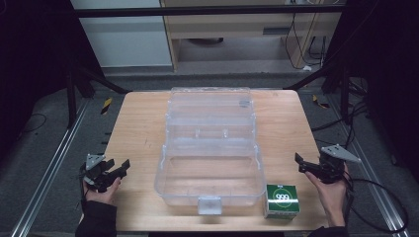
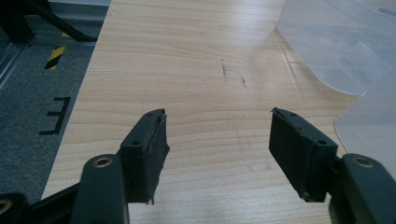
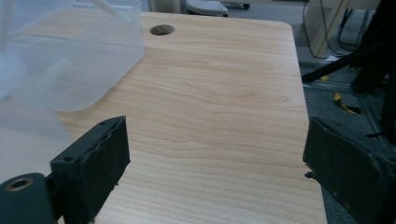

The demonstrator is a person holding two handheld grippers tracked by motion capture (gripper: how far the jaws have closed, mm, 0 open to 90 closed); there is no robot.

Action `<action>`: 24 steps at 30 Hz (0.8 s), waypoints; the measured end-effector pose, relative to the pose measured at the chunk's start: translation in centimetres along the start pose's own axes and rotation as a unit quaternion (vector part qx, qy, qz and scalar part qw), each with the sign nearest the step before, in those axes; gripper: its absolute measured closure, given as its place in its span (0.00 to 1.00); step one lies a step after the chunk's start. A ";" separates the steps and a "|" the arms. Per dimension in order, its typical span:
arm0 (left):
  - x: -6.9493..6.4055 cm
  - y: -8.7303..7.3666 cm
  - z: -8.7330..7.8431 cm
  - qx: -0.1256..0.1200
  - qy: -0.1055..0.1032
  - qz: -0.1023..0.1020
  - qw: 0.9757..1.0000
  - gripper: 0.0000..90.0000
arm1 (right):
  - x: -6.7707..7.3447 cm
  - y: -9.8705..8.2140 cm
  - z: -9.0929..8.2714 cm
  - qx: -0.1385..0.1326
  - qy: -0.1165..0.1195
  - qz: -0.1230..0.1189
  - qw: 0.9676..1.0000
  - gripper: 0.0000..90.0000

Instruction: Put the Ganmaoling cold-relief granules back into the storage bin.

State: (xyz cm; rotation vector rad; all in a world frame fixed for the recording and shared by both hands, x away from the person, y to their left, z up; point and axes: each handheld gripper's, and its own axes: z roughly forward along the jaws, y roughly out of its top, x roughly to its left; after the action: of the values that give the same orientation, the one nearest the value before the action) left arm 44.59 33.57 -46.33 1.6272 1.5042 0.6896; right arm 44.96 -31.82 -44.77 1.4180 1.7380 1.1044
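A clear plastic storage box sits open in the middle of the wooden table, its lid laid back toward the far edge. A small green and white carton marked 999 stands just right of the box's front corner. At the table's left edge a hand holds my left gripper, which is open with bare wood between its jaws. My right gripper hovers at the right edge, open and empty. The box's rounded edge shows at the right of the left gripper view.
The table has a round cable hole near its far side. Dark floor, metal rails and black frame legs surround it. Yellow-black tape marks lie on the floor at the far left. Cables trail at the right.
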 end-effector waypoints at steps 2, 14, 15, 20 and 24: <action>0.0 0.0 0.0 0.001 -0.002 0.000 1.000 0.42 | -0.1 0.1 -0.2 -0.003 0.002 0.001 1.000 0.09; -0.6 -0.2 0.1 0.021 -0.007 0.034 0.999 0.44 | 1.1 3.2 -2.9 -0.007 0.051 -0.062 0.997 0.10; -0.6 -0.2 0.1 0.023 -0.008 0.035 0.999 0.44 | 1.2 3.5 -3.1 -0.011 0.053 -0.070 0.996 0.10; -0.9 -0.4 0.5 0.031 -0.014 0.042 0.999 0.43 | 1.9 5.0 -4.0 -0.015 0.078 -0.092 0.993 0.10; -1.0 -0.5 0.7 0.039 -0.017 0.047 0.998 0.41 | 2.7 6.0 -4.7 -0.009 0.108 -0.113 0.988 0.07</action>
State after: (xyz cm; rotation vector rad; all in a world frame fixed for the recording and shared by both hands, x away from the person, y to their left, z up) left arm 44.76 32.46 -47.00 1.7706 1.4540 0.6588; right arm 42.94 -29.78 -37.14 1.0895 1.9802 1.1783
